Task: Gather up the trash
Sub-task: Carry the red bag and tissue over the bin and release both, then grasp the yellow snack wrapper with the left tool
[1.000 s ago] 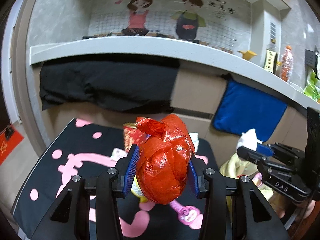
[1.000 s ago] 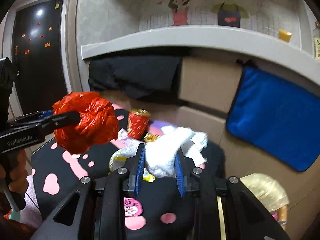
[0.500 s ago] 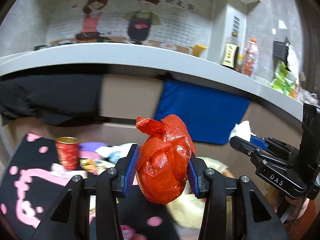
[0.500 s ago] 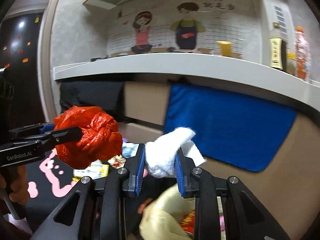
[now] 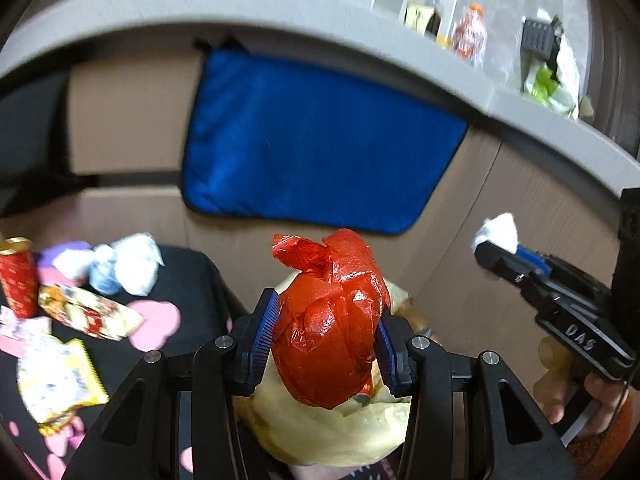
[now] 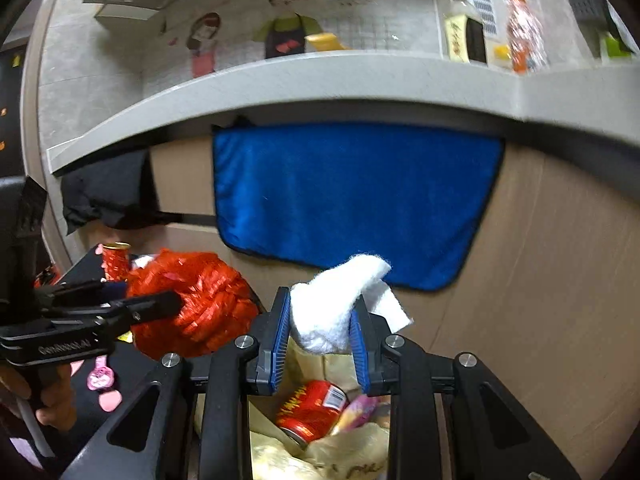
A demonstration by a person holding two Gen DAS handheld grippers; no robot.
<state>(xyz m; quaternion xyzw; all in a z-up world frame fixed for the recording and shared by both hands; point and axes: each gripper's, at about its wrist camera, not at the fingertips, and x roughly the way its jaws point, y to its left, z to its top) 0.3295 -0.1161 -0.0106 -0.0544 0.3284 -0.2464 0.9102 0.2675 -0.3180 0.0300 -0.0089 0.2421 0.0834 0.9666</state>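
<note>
The left tool (image 5: pixel 326 334) pinches a red crumpled bag (image 5: pixel 334 322) between its 2 blue pads. The right tool (image 6: pixel 320 334) pinches a white tissue wad (image 6: pixel 340 304). Both hang just above a yellow trash bag (image 6: pixel 348 452) with a red can (image 6: pixel 312 408) inside. At 9 o'clock from the left tool, more wrappers (image 5: pixel 86 312) lie on a black desk (image 5: pixel 192 280).

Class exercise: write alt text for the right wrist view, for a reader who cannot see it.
The right gripper pinches a white crumpled tissue above an open yellowish trash bag holding a red can. At left, the left gripper holds a red crumpled plastic bag; a blue towel hangs behind.
</note>
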